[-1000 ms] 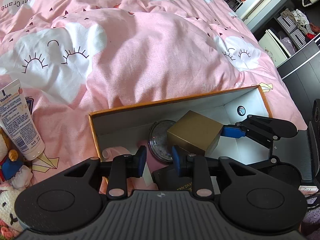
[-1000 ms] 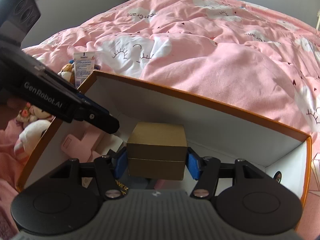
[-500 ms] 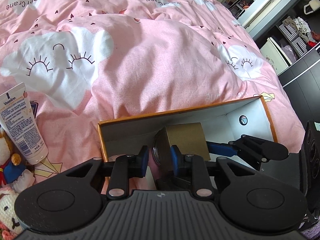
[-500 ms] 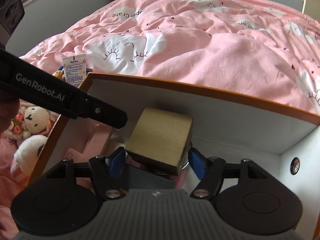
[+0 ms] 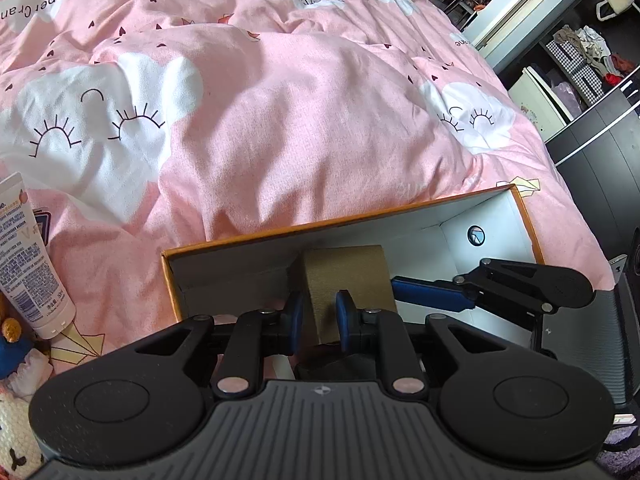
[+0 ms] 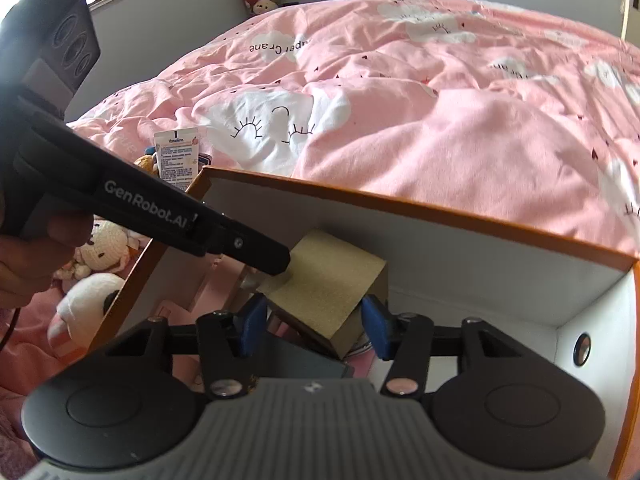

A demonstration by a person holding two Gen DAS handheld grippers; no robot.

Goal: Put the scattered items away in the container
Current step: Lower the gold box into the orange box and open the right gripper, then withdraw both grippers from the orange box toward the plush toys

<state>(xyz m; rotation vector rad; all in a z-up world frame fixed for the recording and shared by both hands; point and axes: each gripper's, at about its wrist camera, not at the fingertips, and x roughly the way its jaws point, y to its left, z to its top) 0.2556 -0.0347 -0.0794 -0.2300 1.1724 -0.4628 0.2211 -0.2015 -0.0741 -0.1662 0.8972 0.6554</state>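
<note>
- Right wrist view: the gold box [image 6: 326, 280] sits tilted inside the orange-rimmed container [image 6: 420, 206], propped on a dark flat item [image 6: 304, 362] beneath it.
- My right gripper [image 6: 314, 322] straddles the lower corner of that box; its jaws have just been closing in, with the box between them, and I cannot tell whether the blue pads [image 6: 374, 324] actually press on it.
- The tip of my left gripper [image 6: 276, 258] reaches in from the left and meets the box's upper left edge; my hand [image 6: 36, 252] holds its handle.
- From the left wrist view, my left gripper [image 5: 318, 322] has its jaws narrowed with a small gap, having just been closing; the gold box [image 5: 346, 280] stands right behind the pads and nothing is plainly pinched.
- The container [image 5: 360, 226] rests on the pink cloud-print duvet [image 5: 280, 120].
- A white lotion tube [image 5: 28, 260] lies on the duvet left of the container, beside some plush toys [image 6: 100, 248].
</note>
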